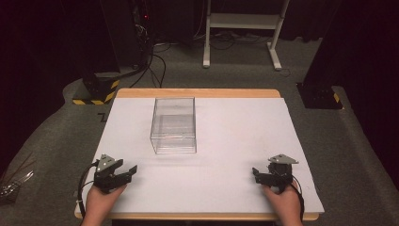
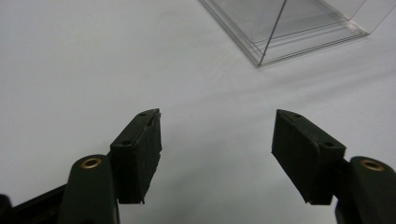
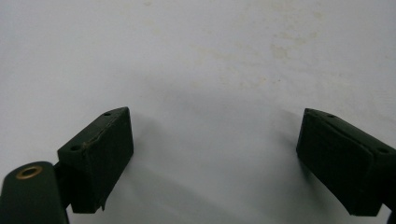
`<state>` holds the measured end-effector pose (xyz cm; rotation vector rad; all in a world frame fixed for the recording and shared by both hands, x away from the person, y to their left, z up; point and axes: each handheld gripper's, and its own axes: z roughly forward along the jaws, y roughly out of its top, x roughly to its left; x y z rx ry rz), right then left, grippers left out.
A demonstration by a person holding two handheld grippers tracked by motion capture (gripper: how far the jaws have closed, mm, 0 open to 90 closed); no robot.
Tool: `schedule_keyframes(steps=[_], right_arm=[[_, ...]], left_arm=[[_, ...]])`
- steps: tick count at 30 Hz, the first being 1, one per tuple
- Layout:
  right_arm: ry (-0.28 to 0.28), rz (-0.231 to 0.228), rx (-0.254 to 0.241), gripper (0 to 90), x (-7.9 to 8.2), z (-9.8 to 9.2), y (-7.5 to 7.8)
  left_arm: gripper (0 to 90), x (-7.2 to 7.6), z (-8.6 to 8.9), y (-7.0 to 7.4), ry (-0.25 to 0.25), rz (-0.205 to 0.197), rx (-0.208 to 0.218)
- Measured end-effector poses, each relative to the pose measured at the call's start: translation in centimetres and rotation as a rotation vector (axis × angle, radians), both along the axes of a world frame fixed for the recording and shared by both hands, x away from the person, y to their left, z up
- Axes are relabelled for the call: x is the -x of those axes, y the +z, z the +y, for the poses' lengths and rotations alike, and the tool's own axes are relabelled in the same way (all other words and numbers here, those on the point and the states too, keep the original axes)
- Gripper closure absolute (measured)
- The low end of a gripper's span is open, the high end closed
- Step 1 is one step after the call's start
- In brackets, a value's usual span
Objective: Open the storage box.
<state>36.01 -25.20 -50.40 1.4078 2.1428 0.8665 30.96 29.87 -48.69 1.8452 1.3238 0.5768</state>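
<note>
A clear plastic box (image 1: 173, 125) stands on the white table cover (image 1: 226, 141), left of centre toward the back. A hand holds my left gripper (image 1: 129, 171) low at the front left, open, nothing between its black pads (image 2: 140, 154). A corner of the clear box (image 2: 289, 28) lies ahead of it to the right. At the front right another hand holds my right gripper (image 1: 256, 173), also open over the bare cover, its pads (image 3: 100, 154) wide apart and empty.
The wooden table edge (image 1: 197, 92) shows at the back. Beyond it are a white desk frame (image 1: 242, 28), cables on the floor (image 1: 150, 66) and a yellow-black striped base (image 1: 96, 92). A dark stand foot (image 1: 320, 96) sits at the right.
</note>
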Motion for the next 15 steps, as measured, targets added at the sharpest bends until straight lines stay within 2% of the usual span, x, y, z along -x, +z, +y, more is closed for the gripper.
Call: schedule_keyframes(steps=[7, 15], right_arm=[[0.000, 0.000, 0.000, 10.9, 0.0, 0.0, 0.0], [0.000, 0.000, -0.001, 10.9, 0.0, 0.0, 0.0]], left_arm=[[32.3, 0.2, -1.5, 0.8, -0.060, -0.036, -0.019], [32.3, -0.2, -3.2, 1.4, -0.115, -0.046, 0.010]])
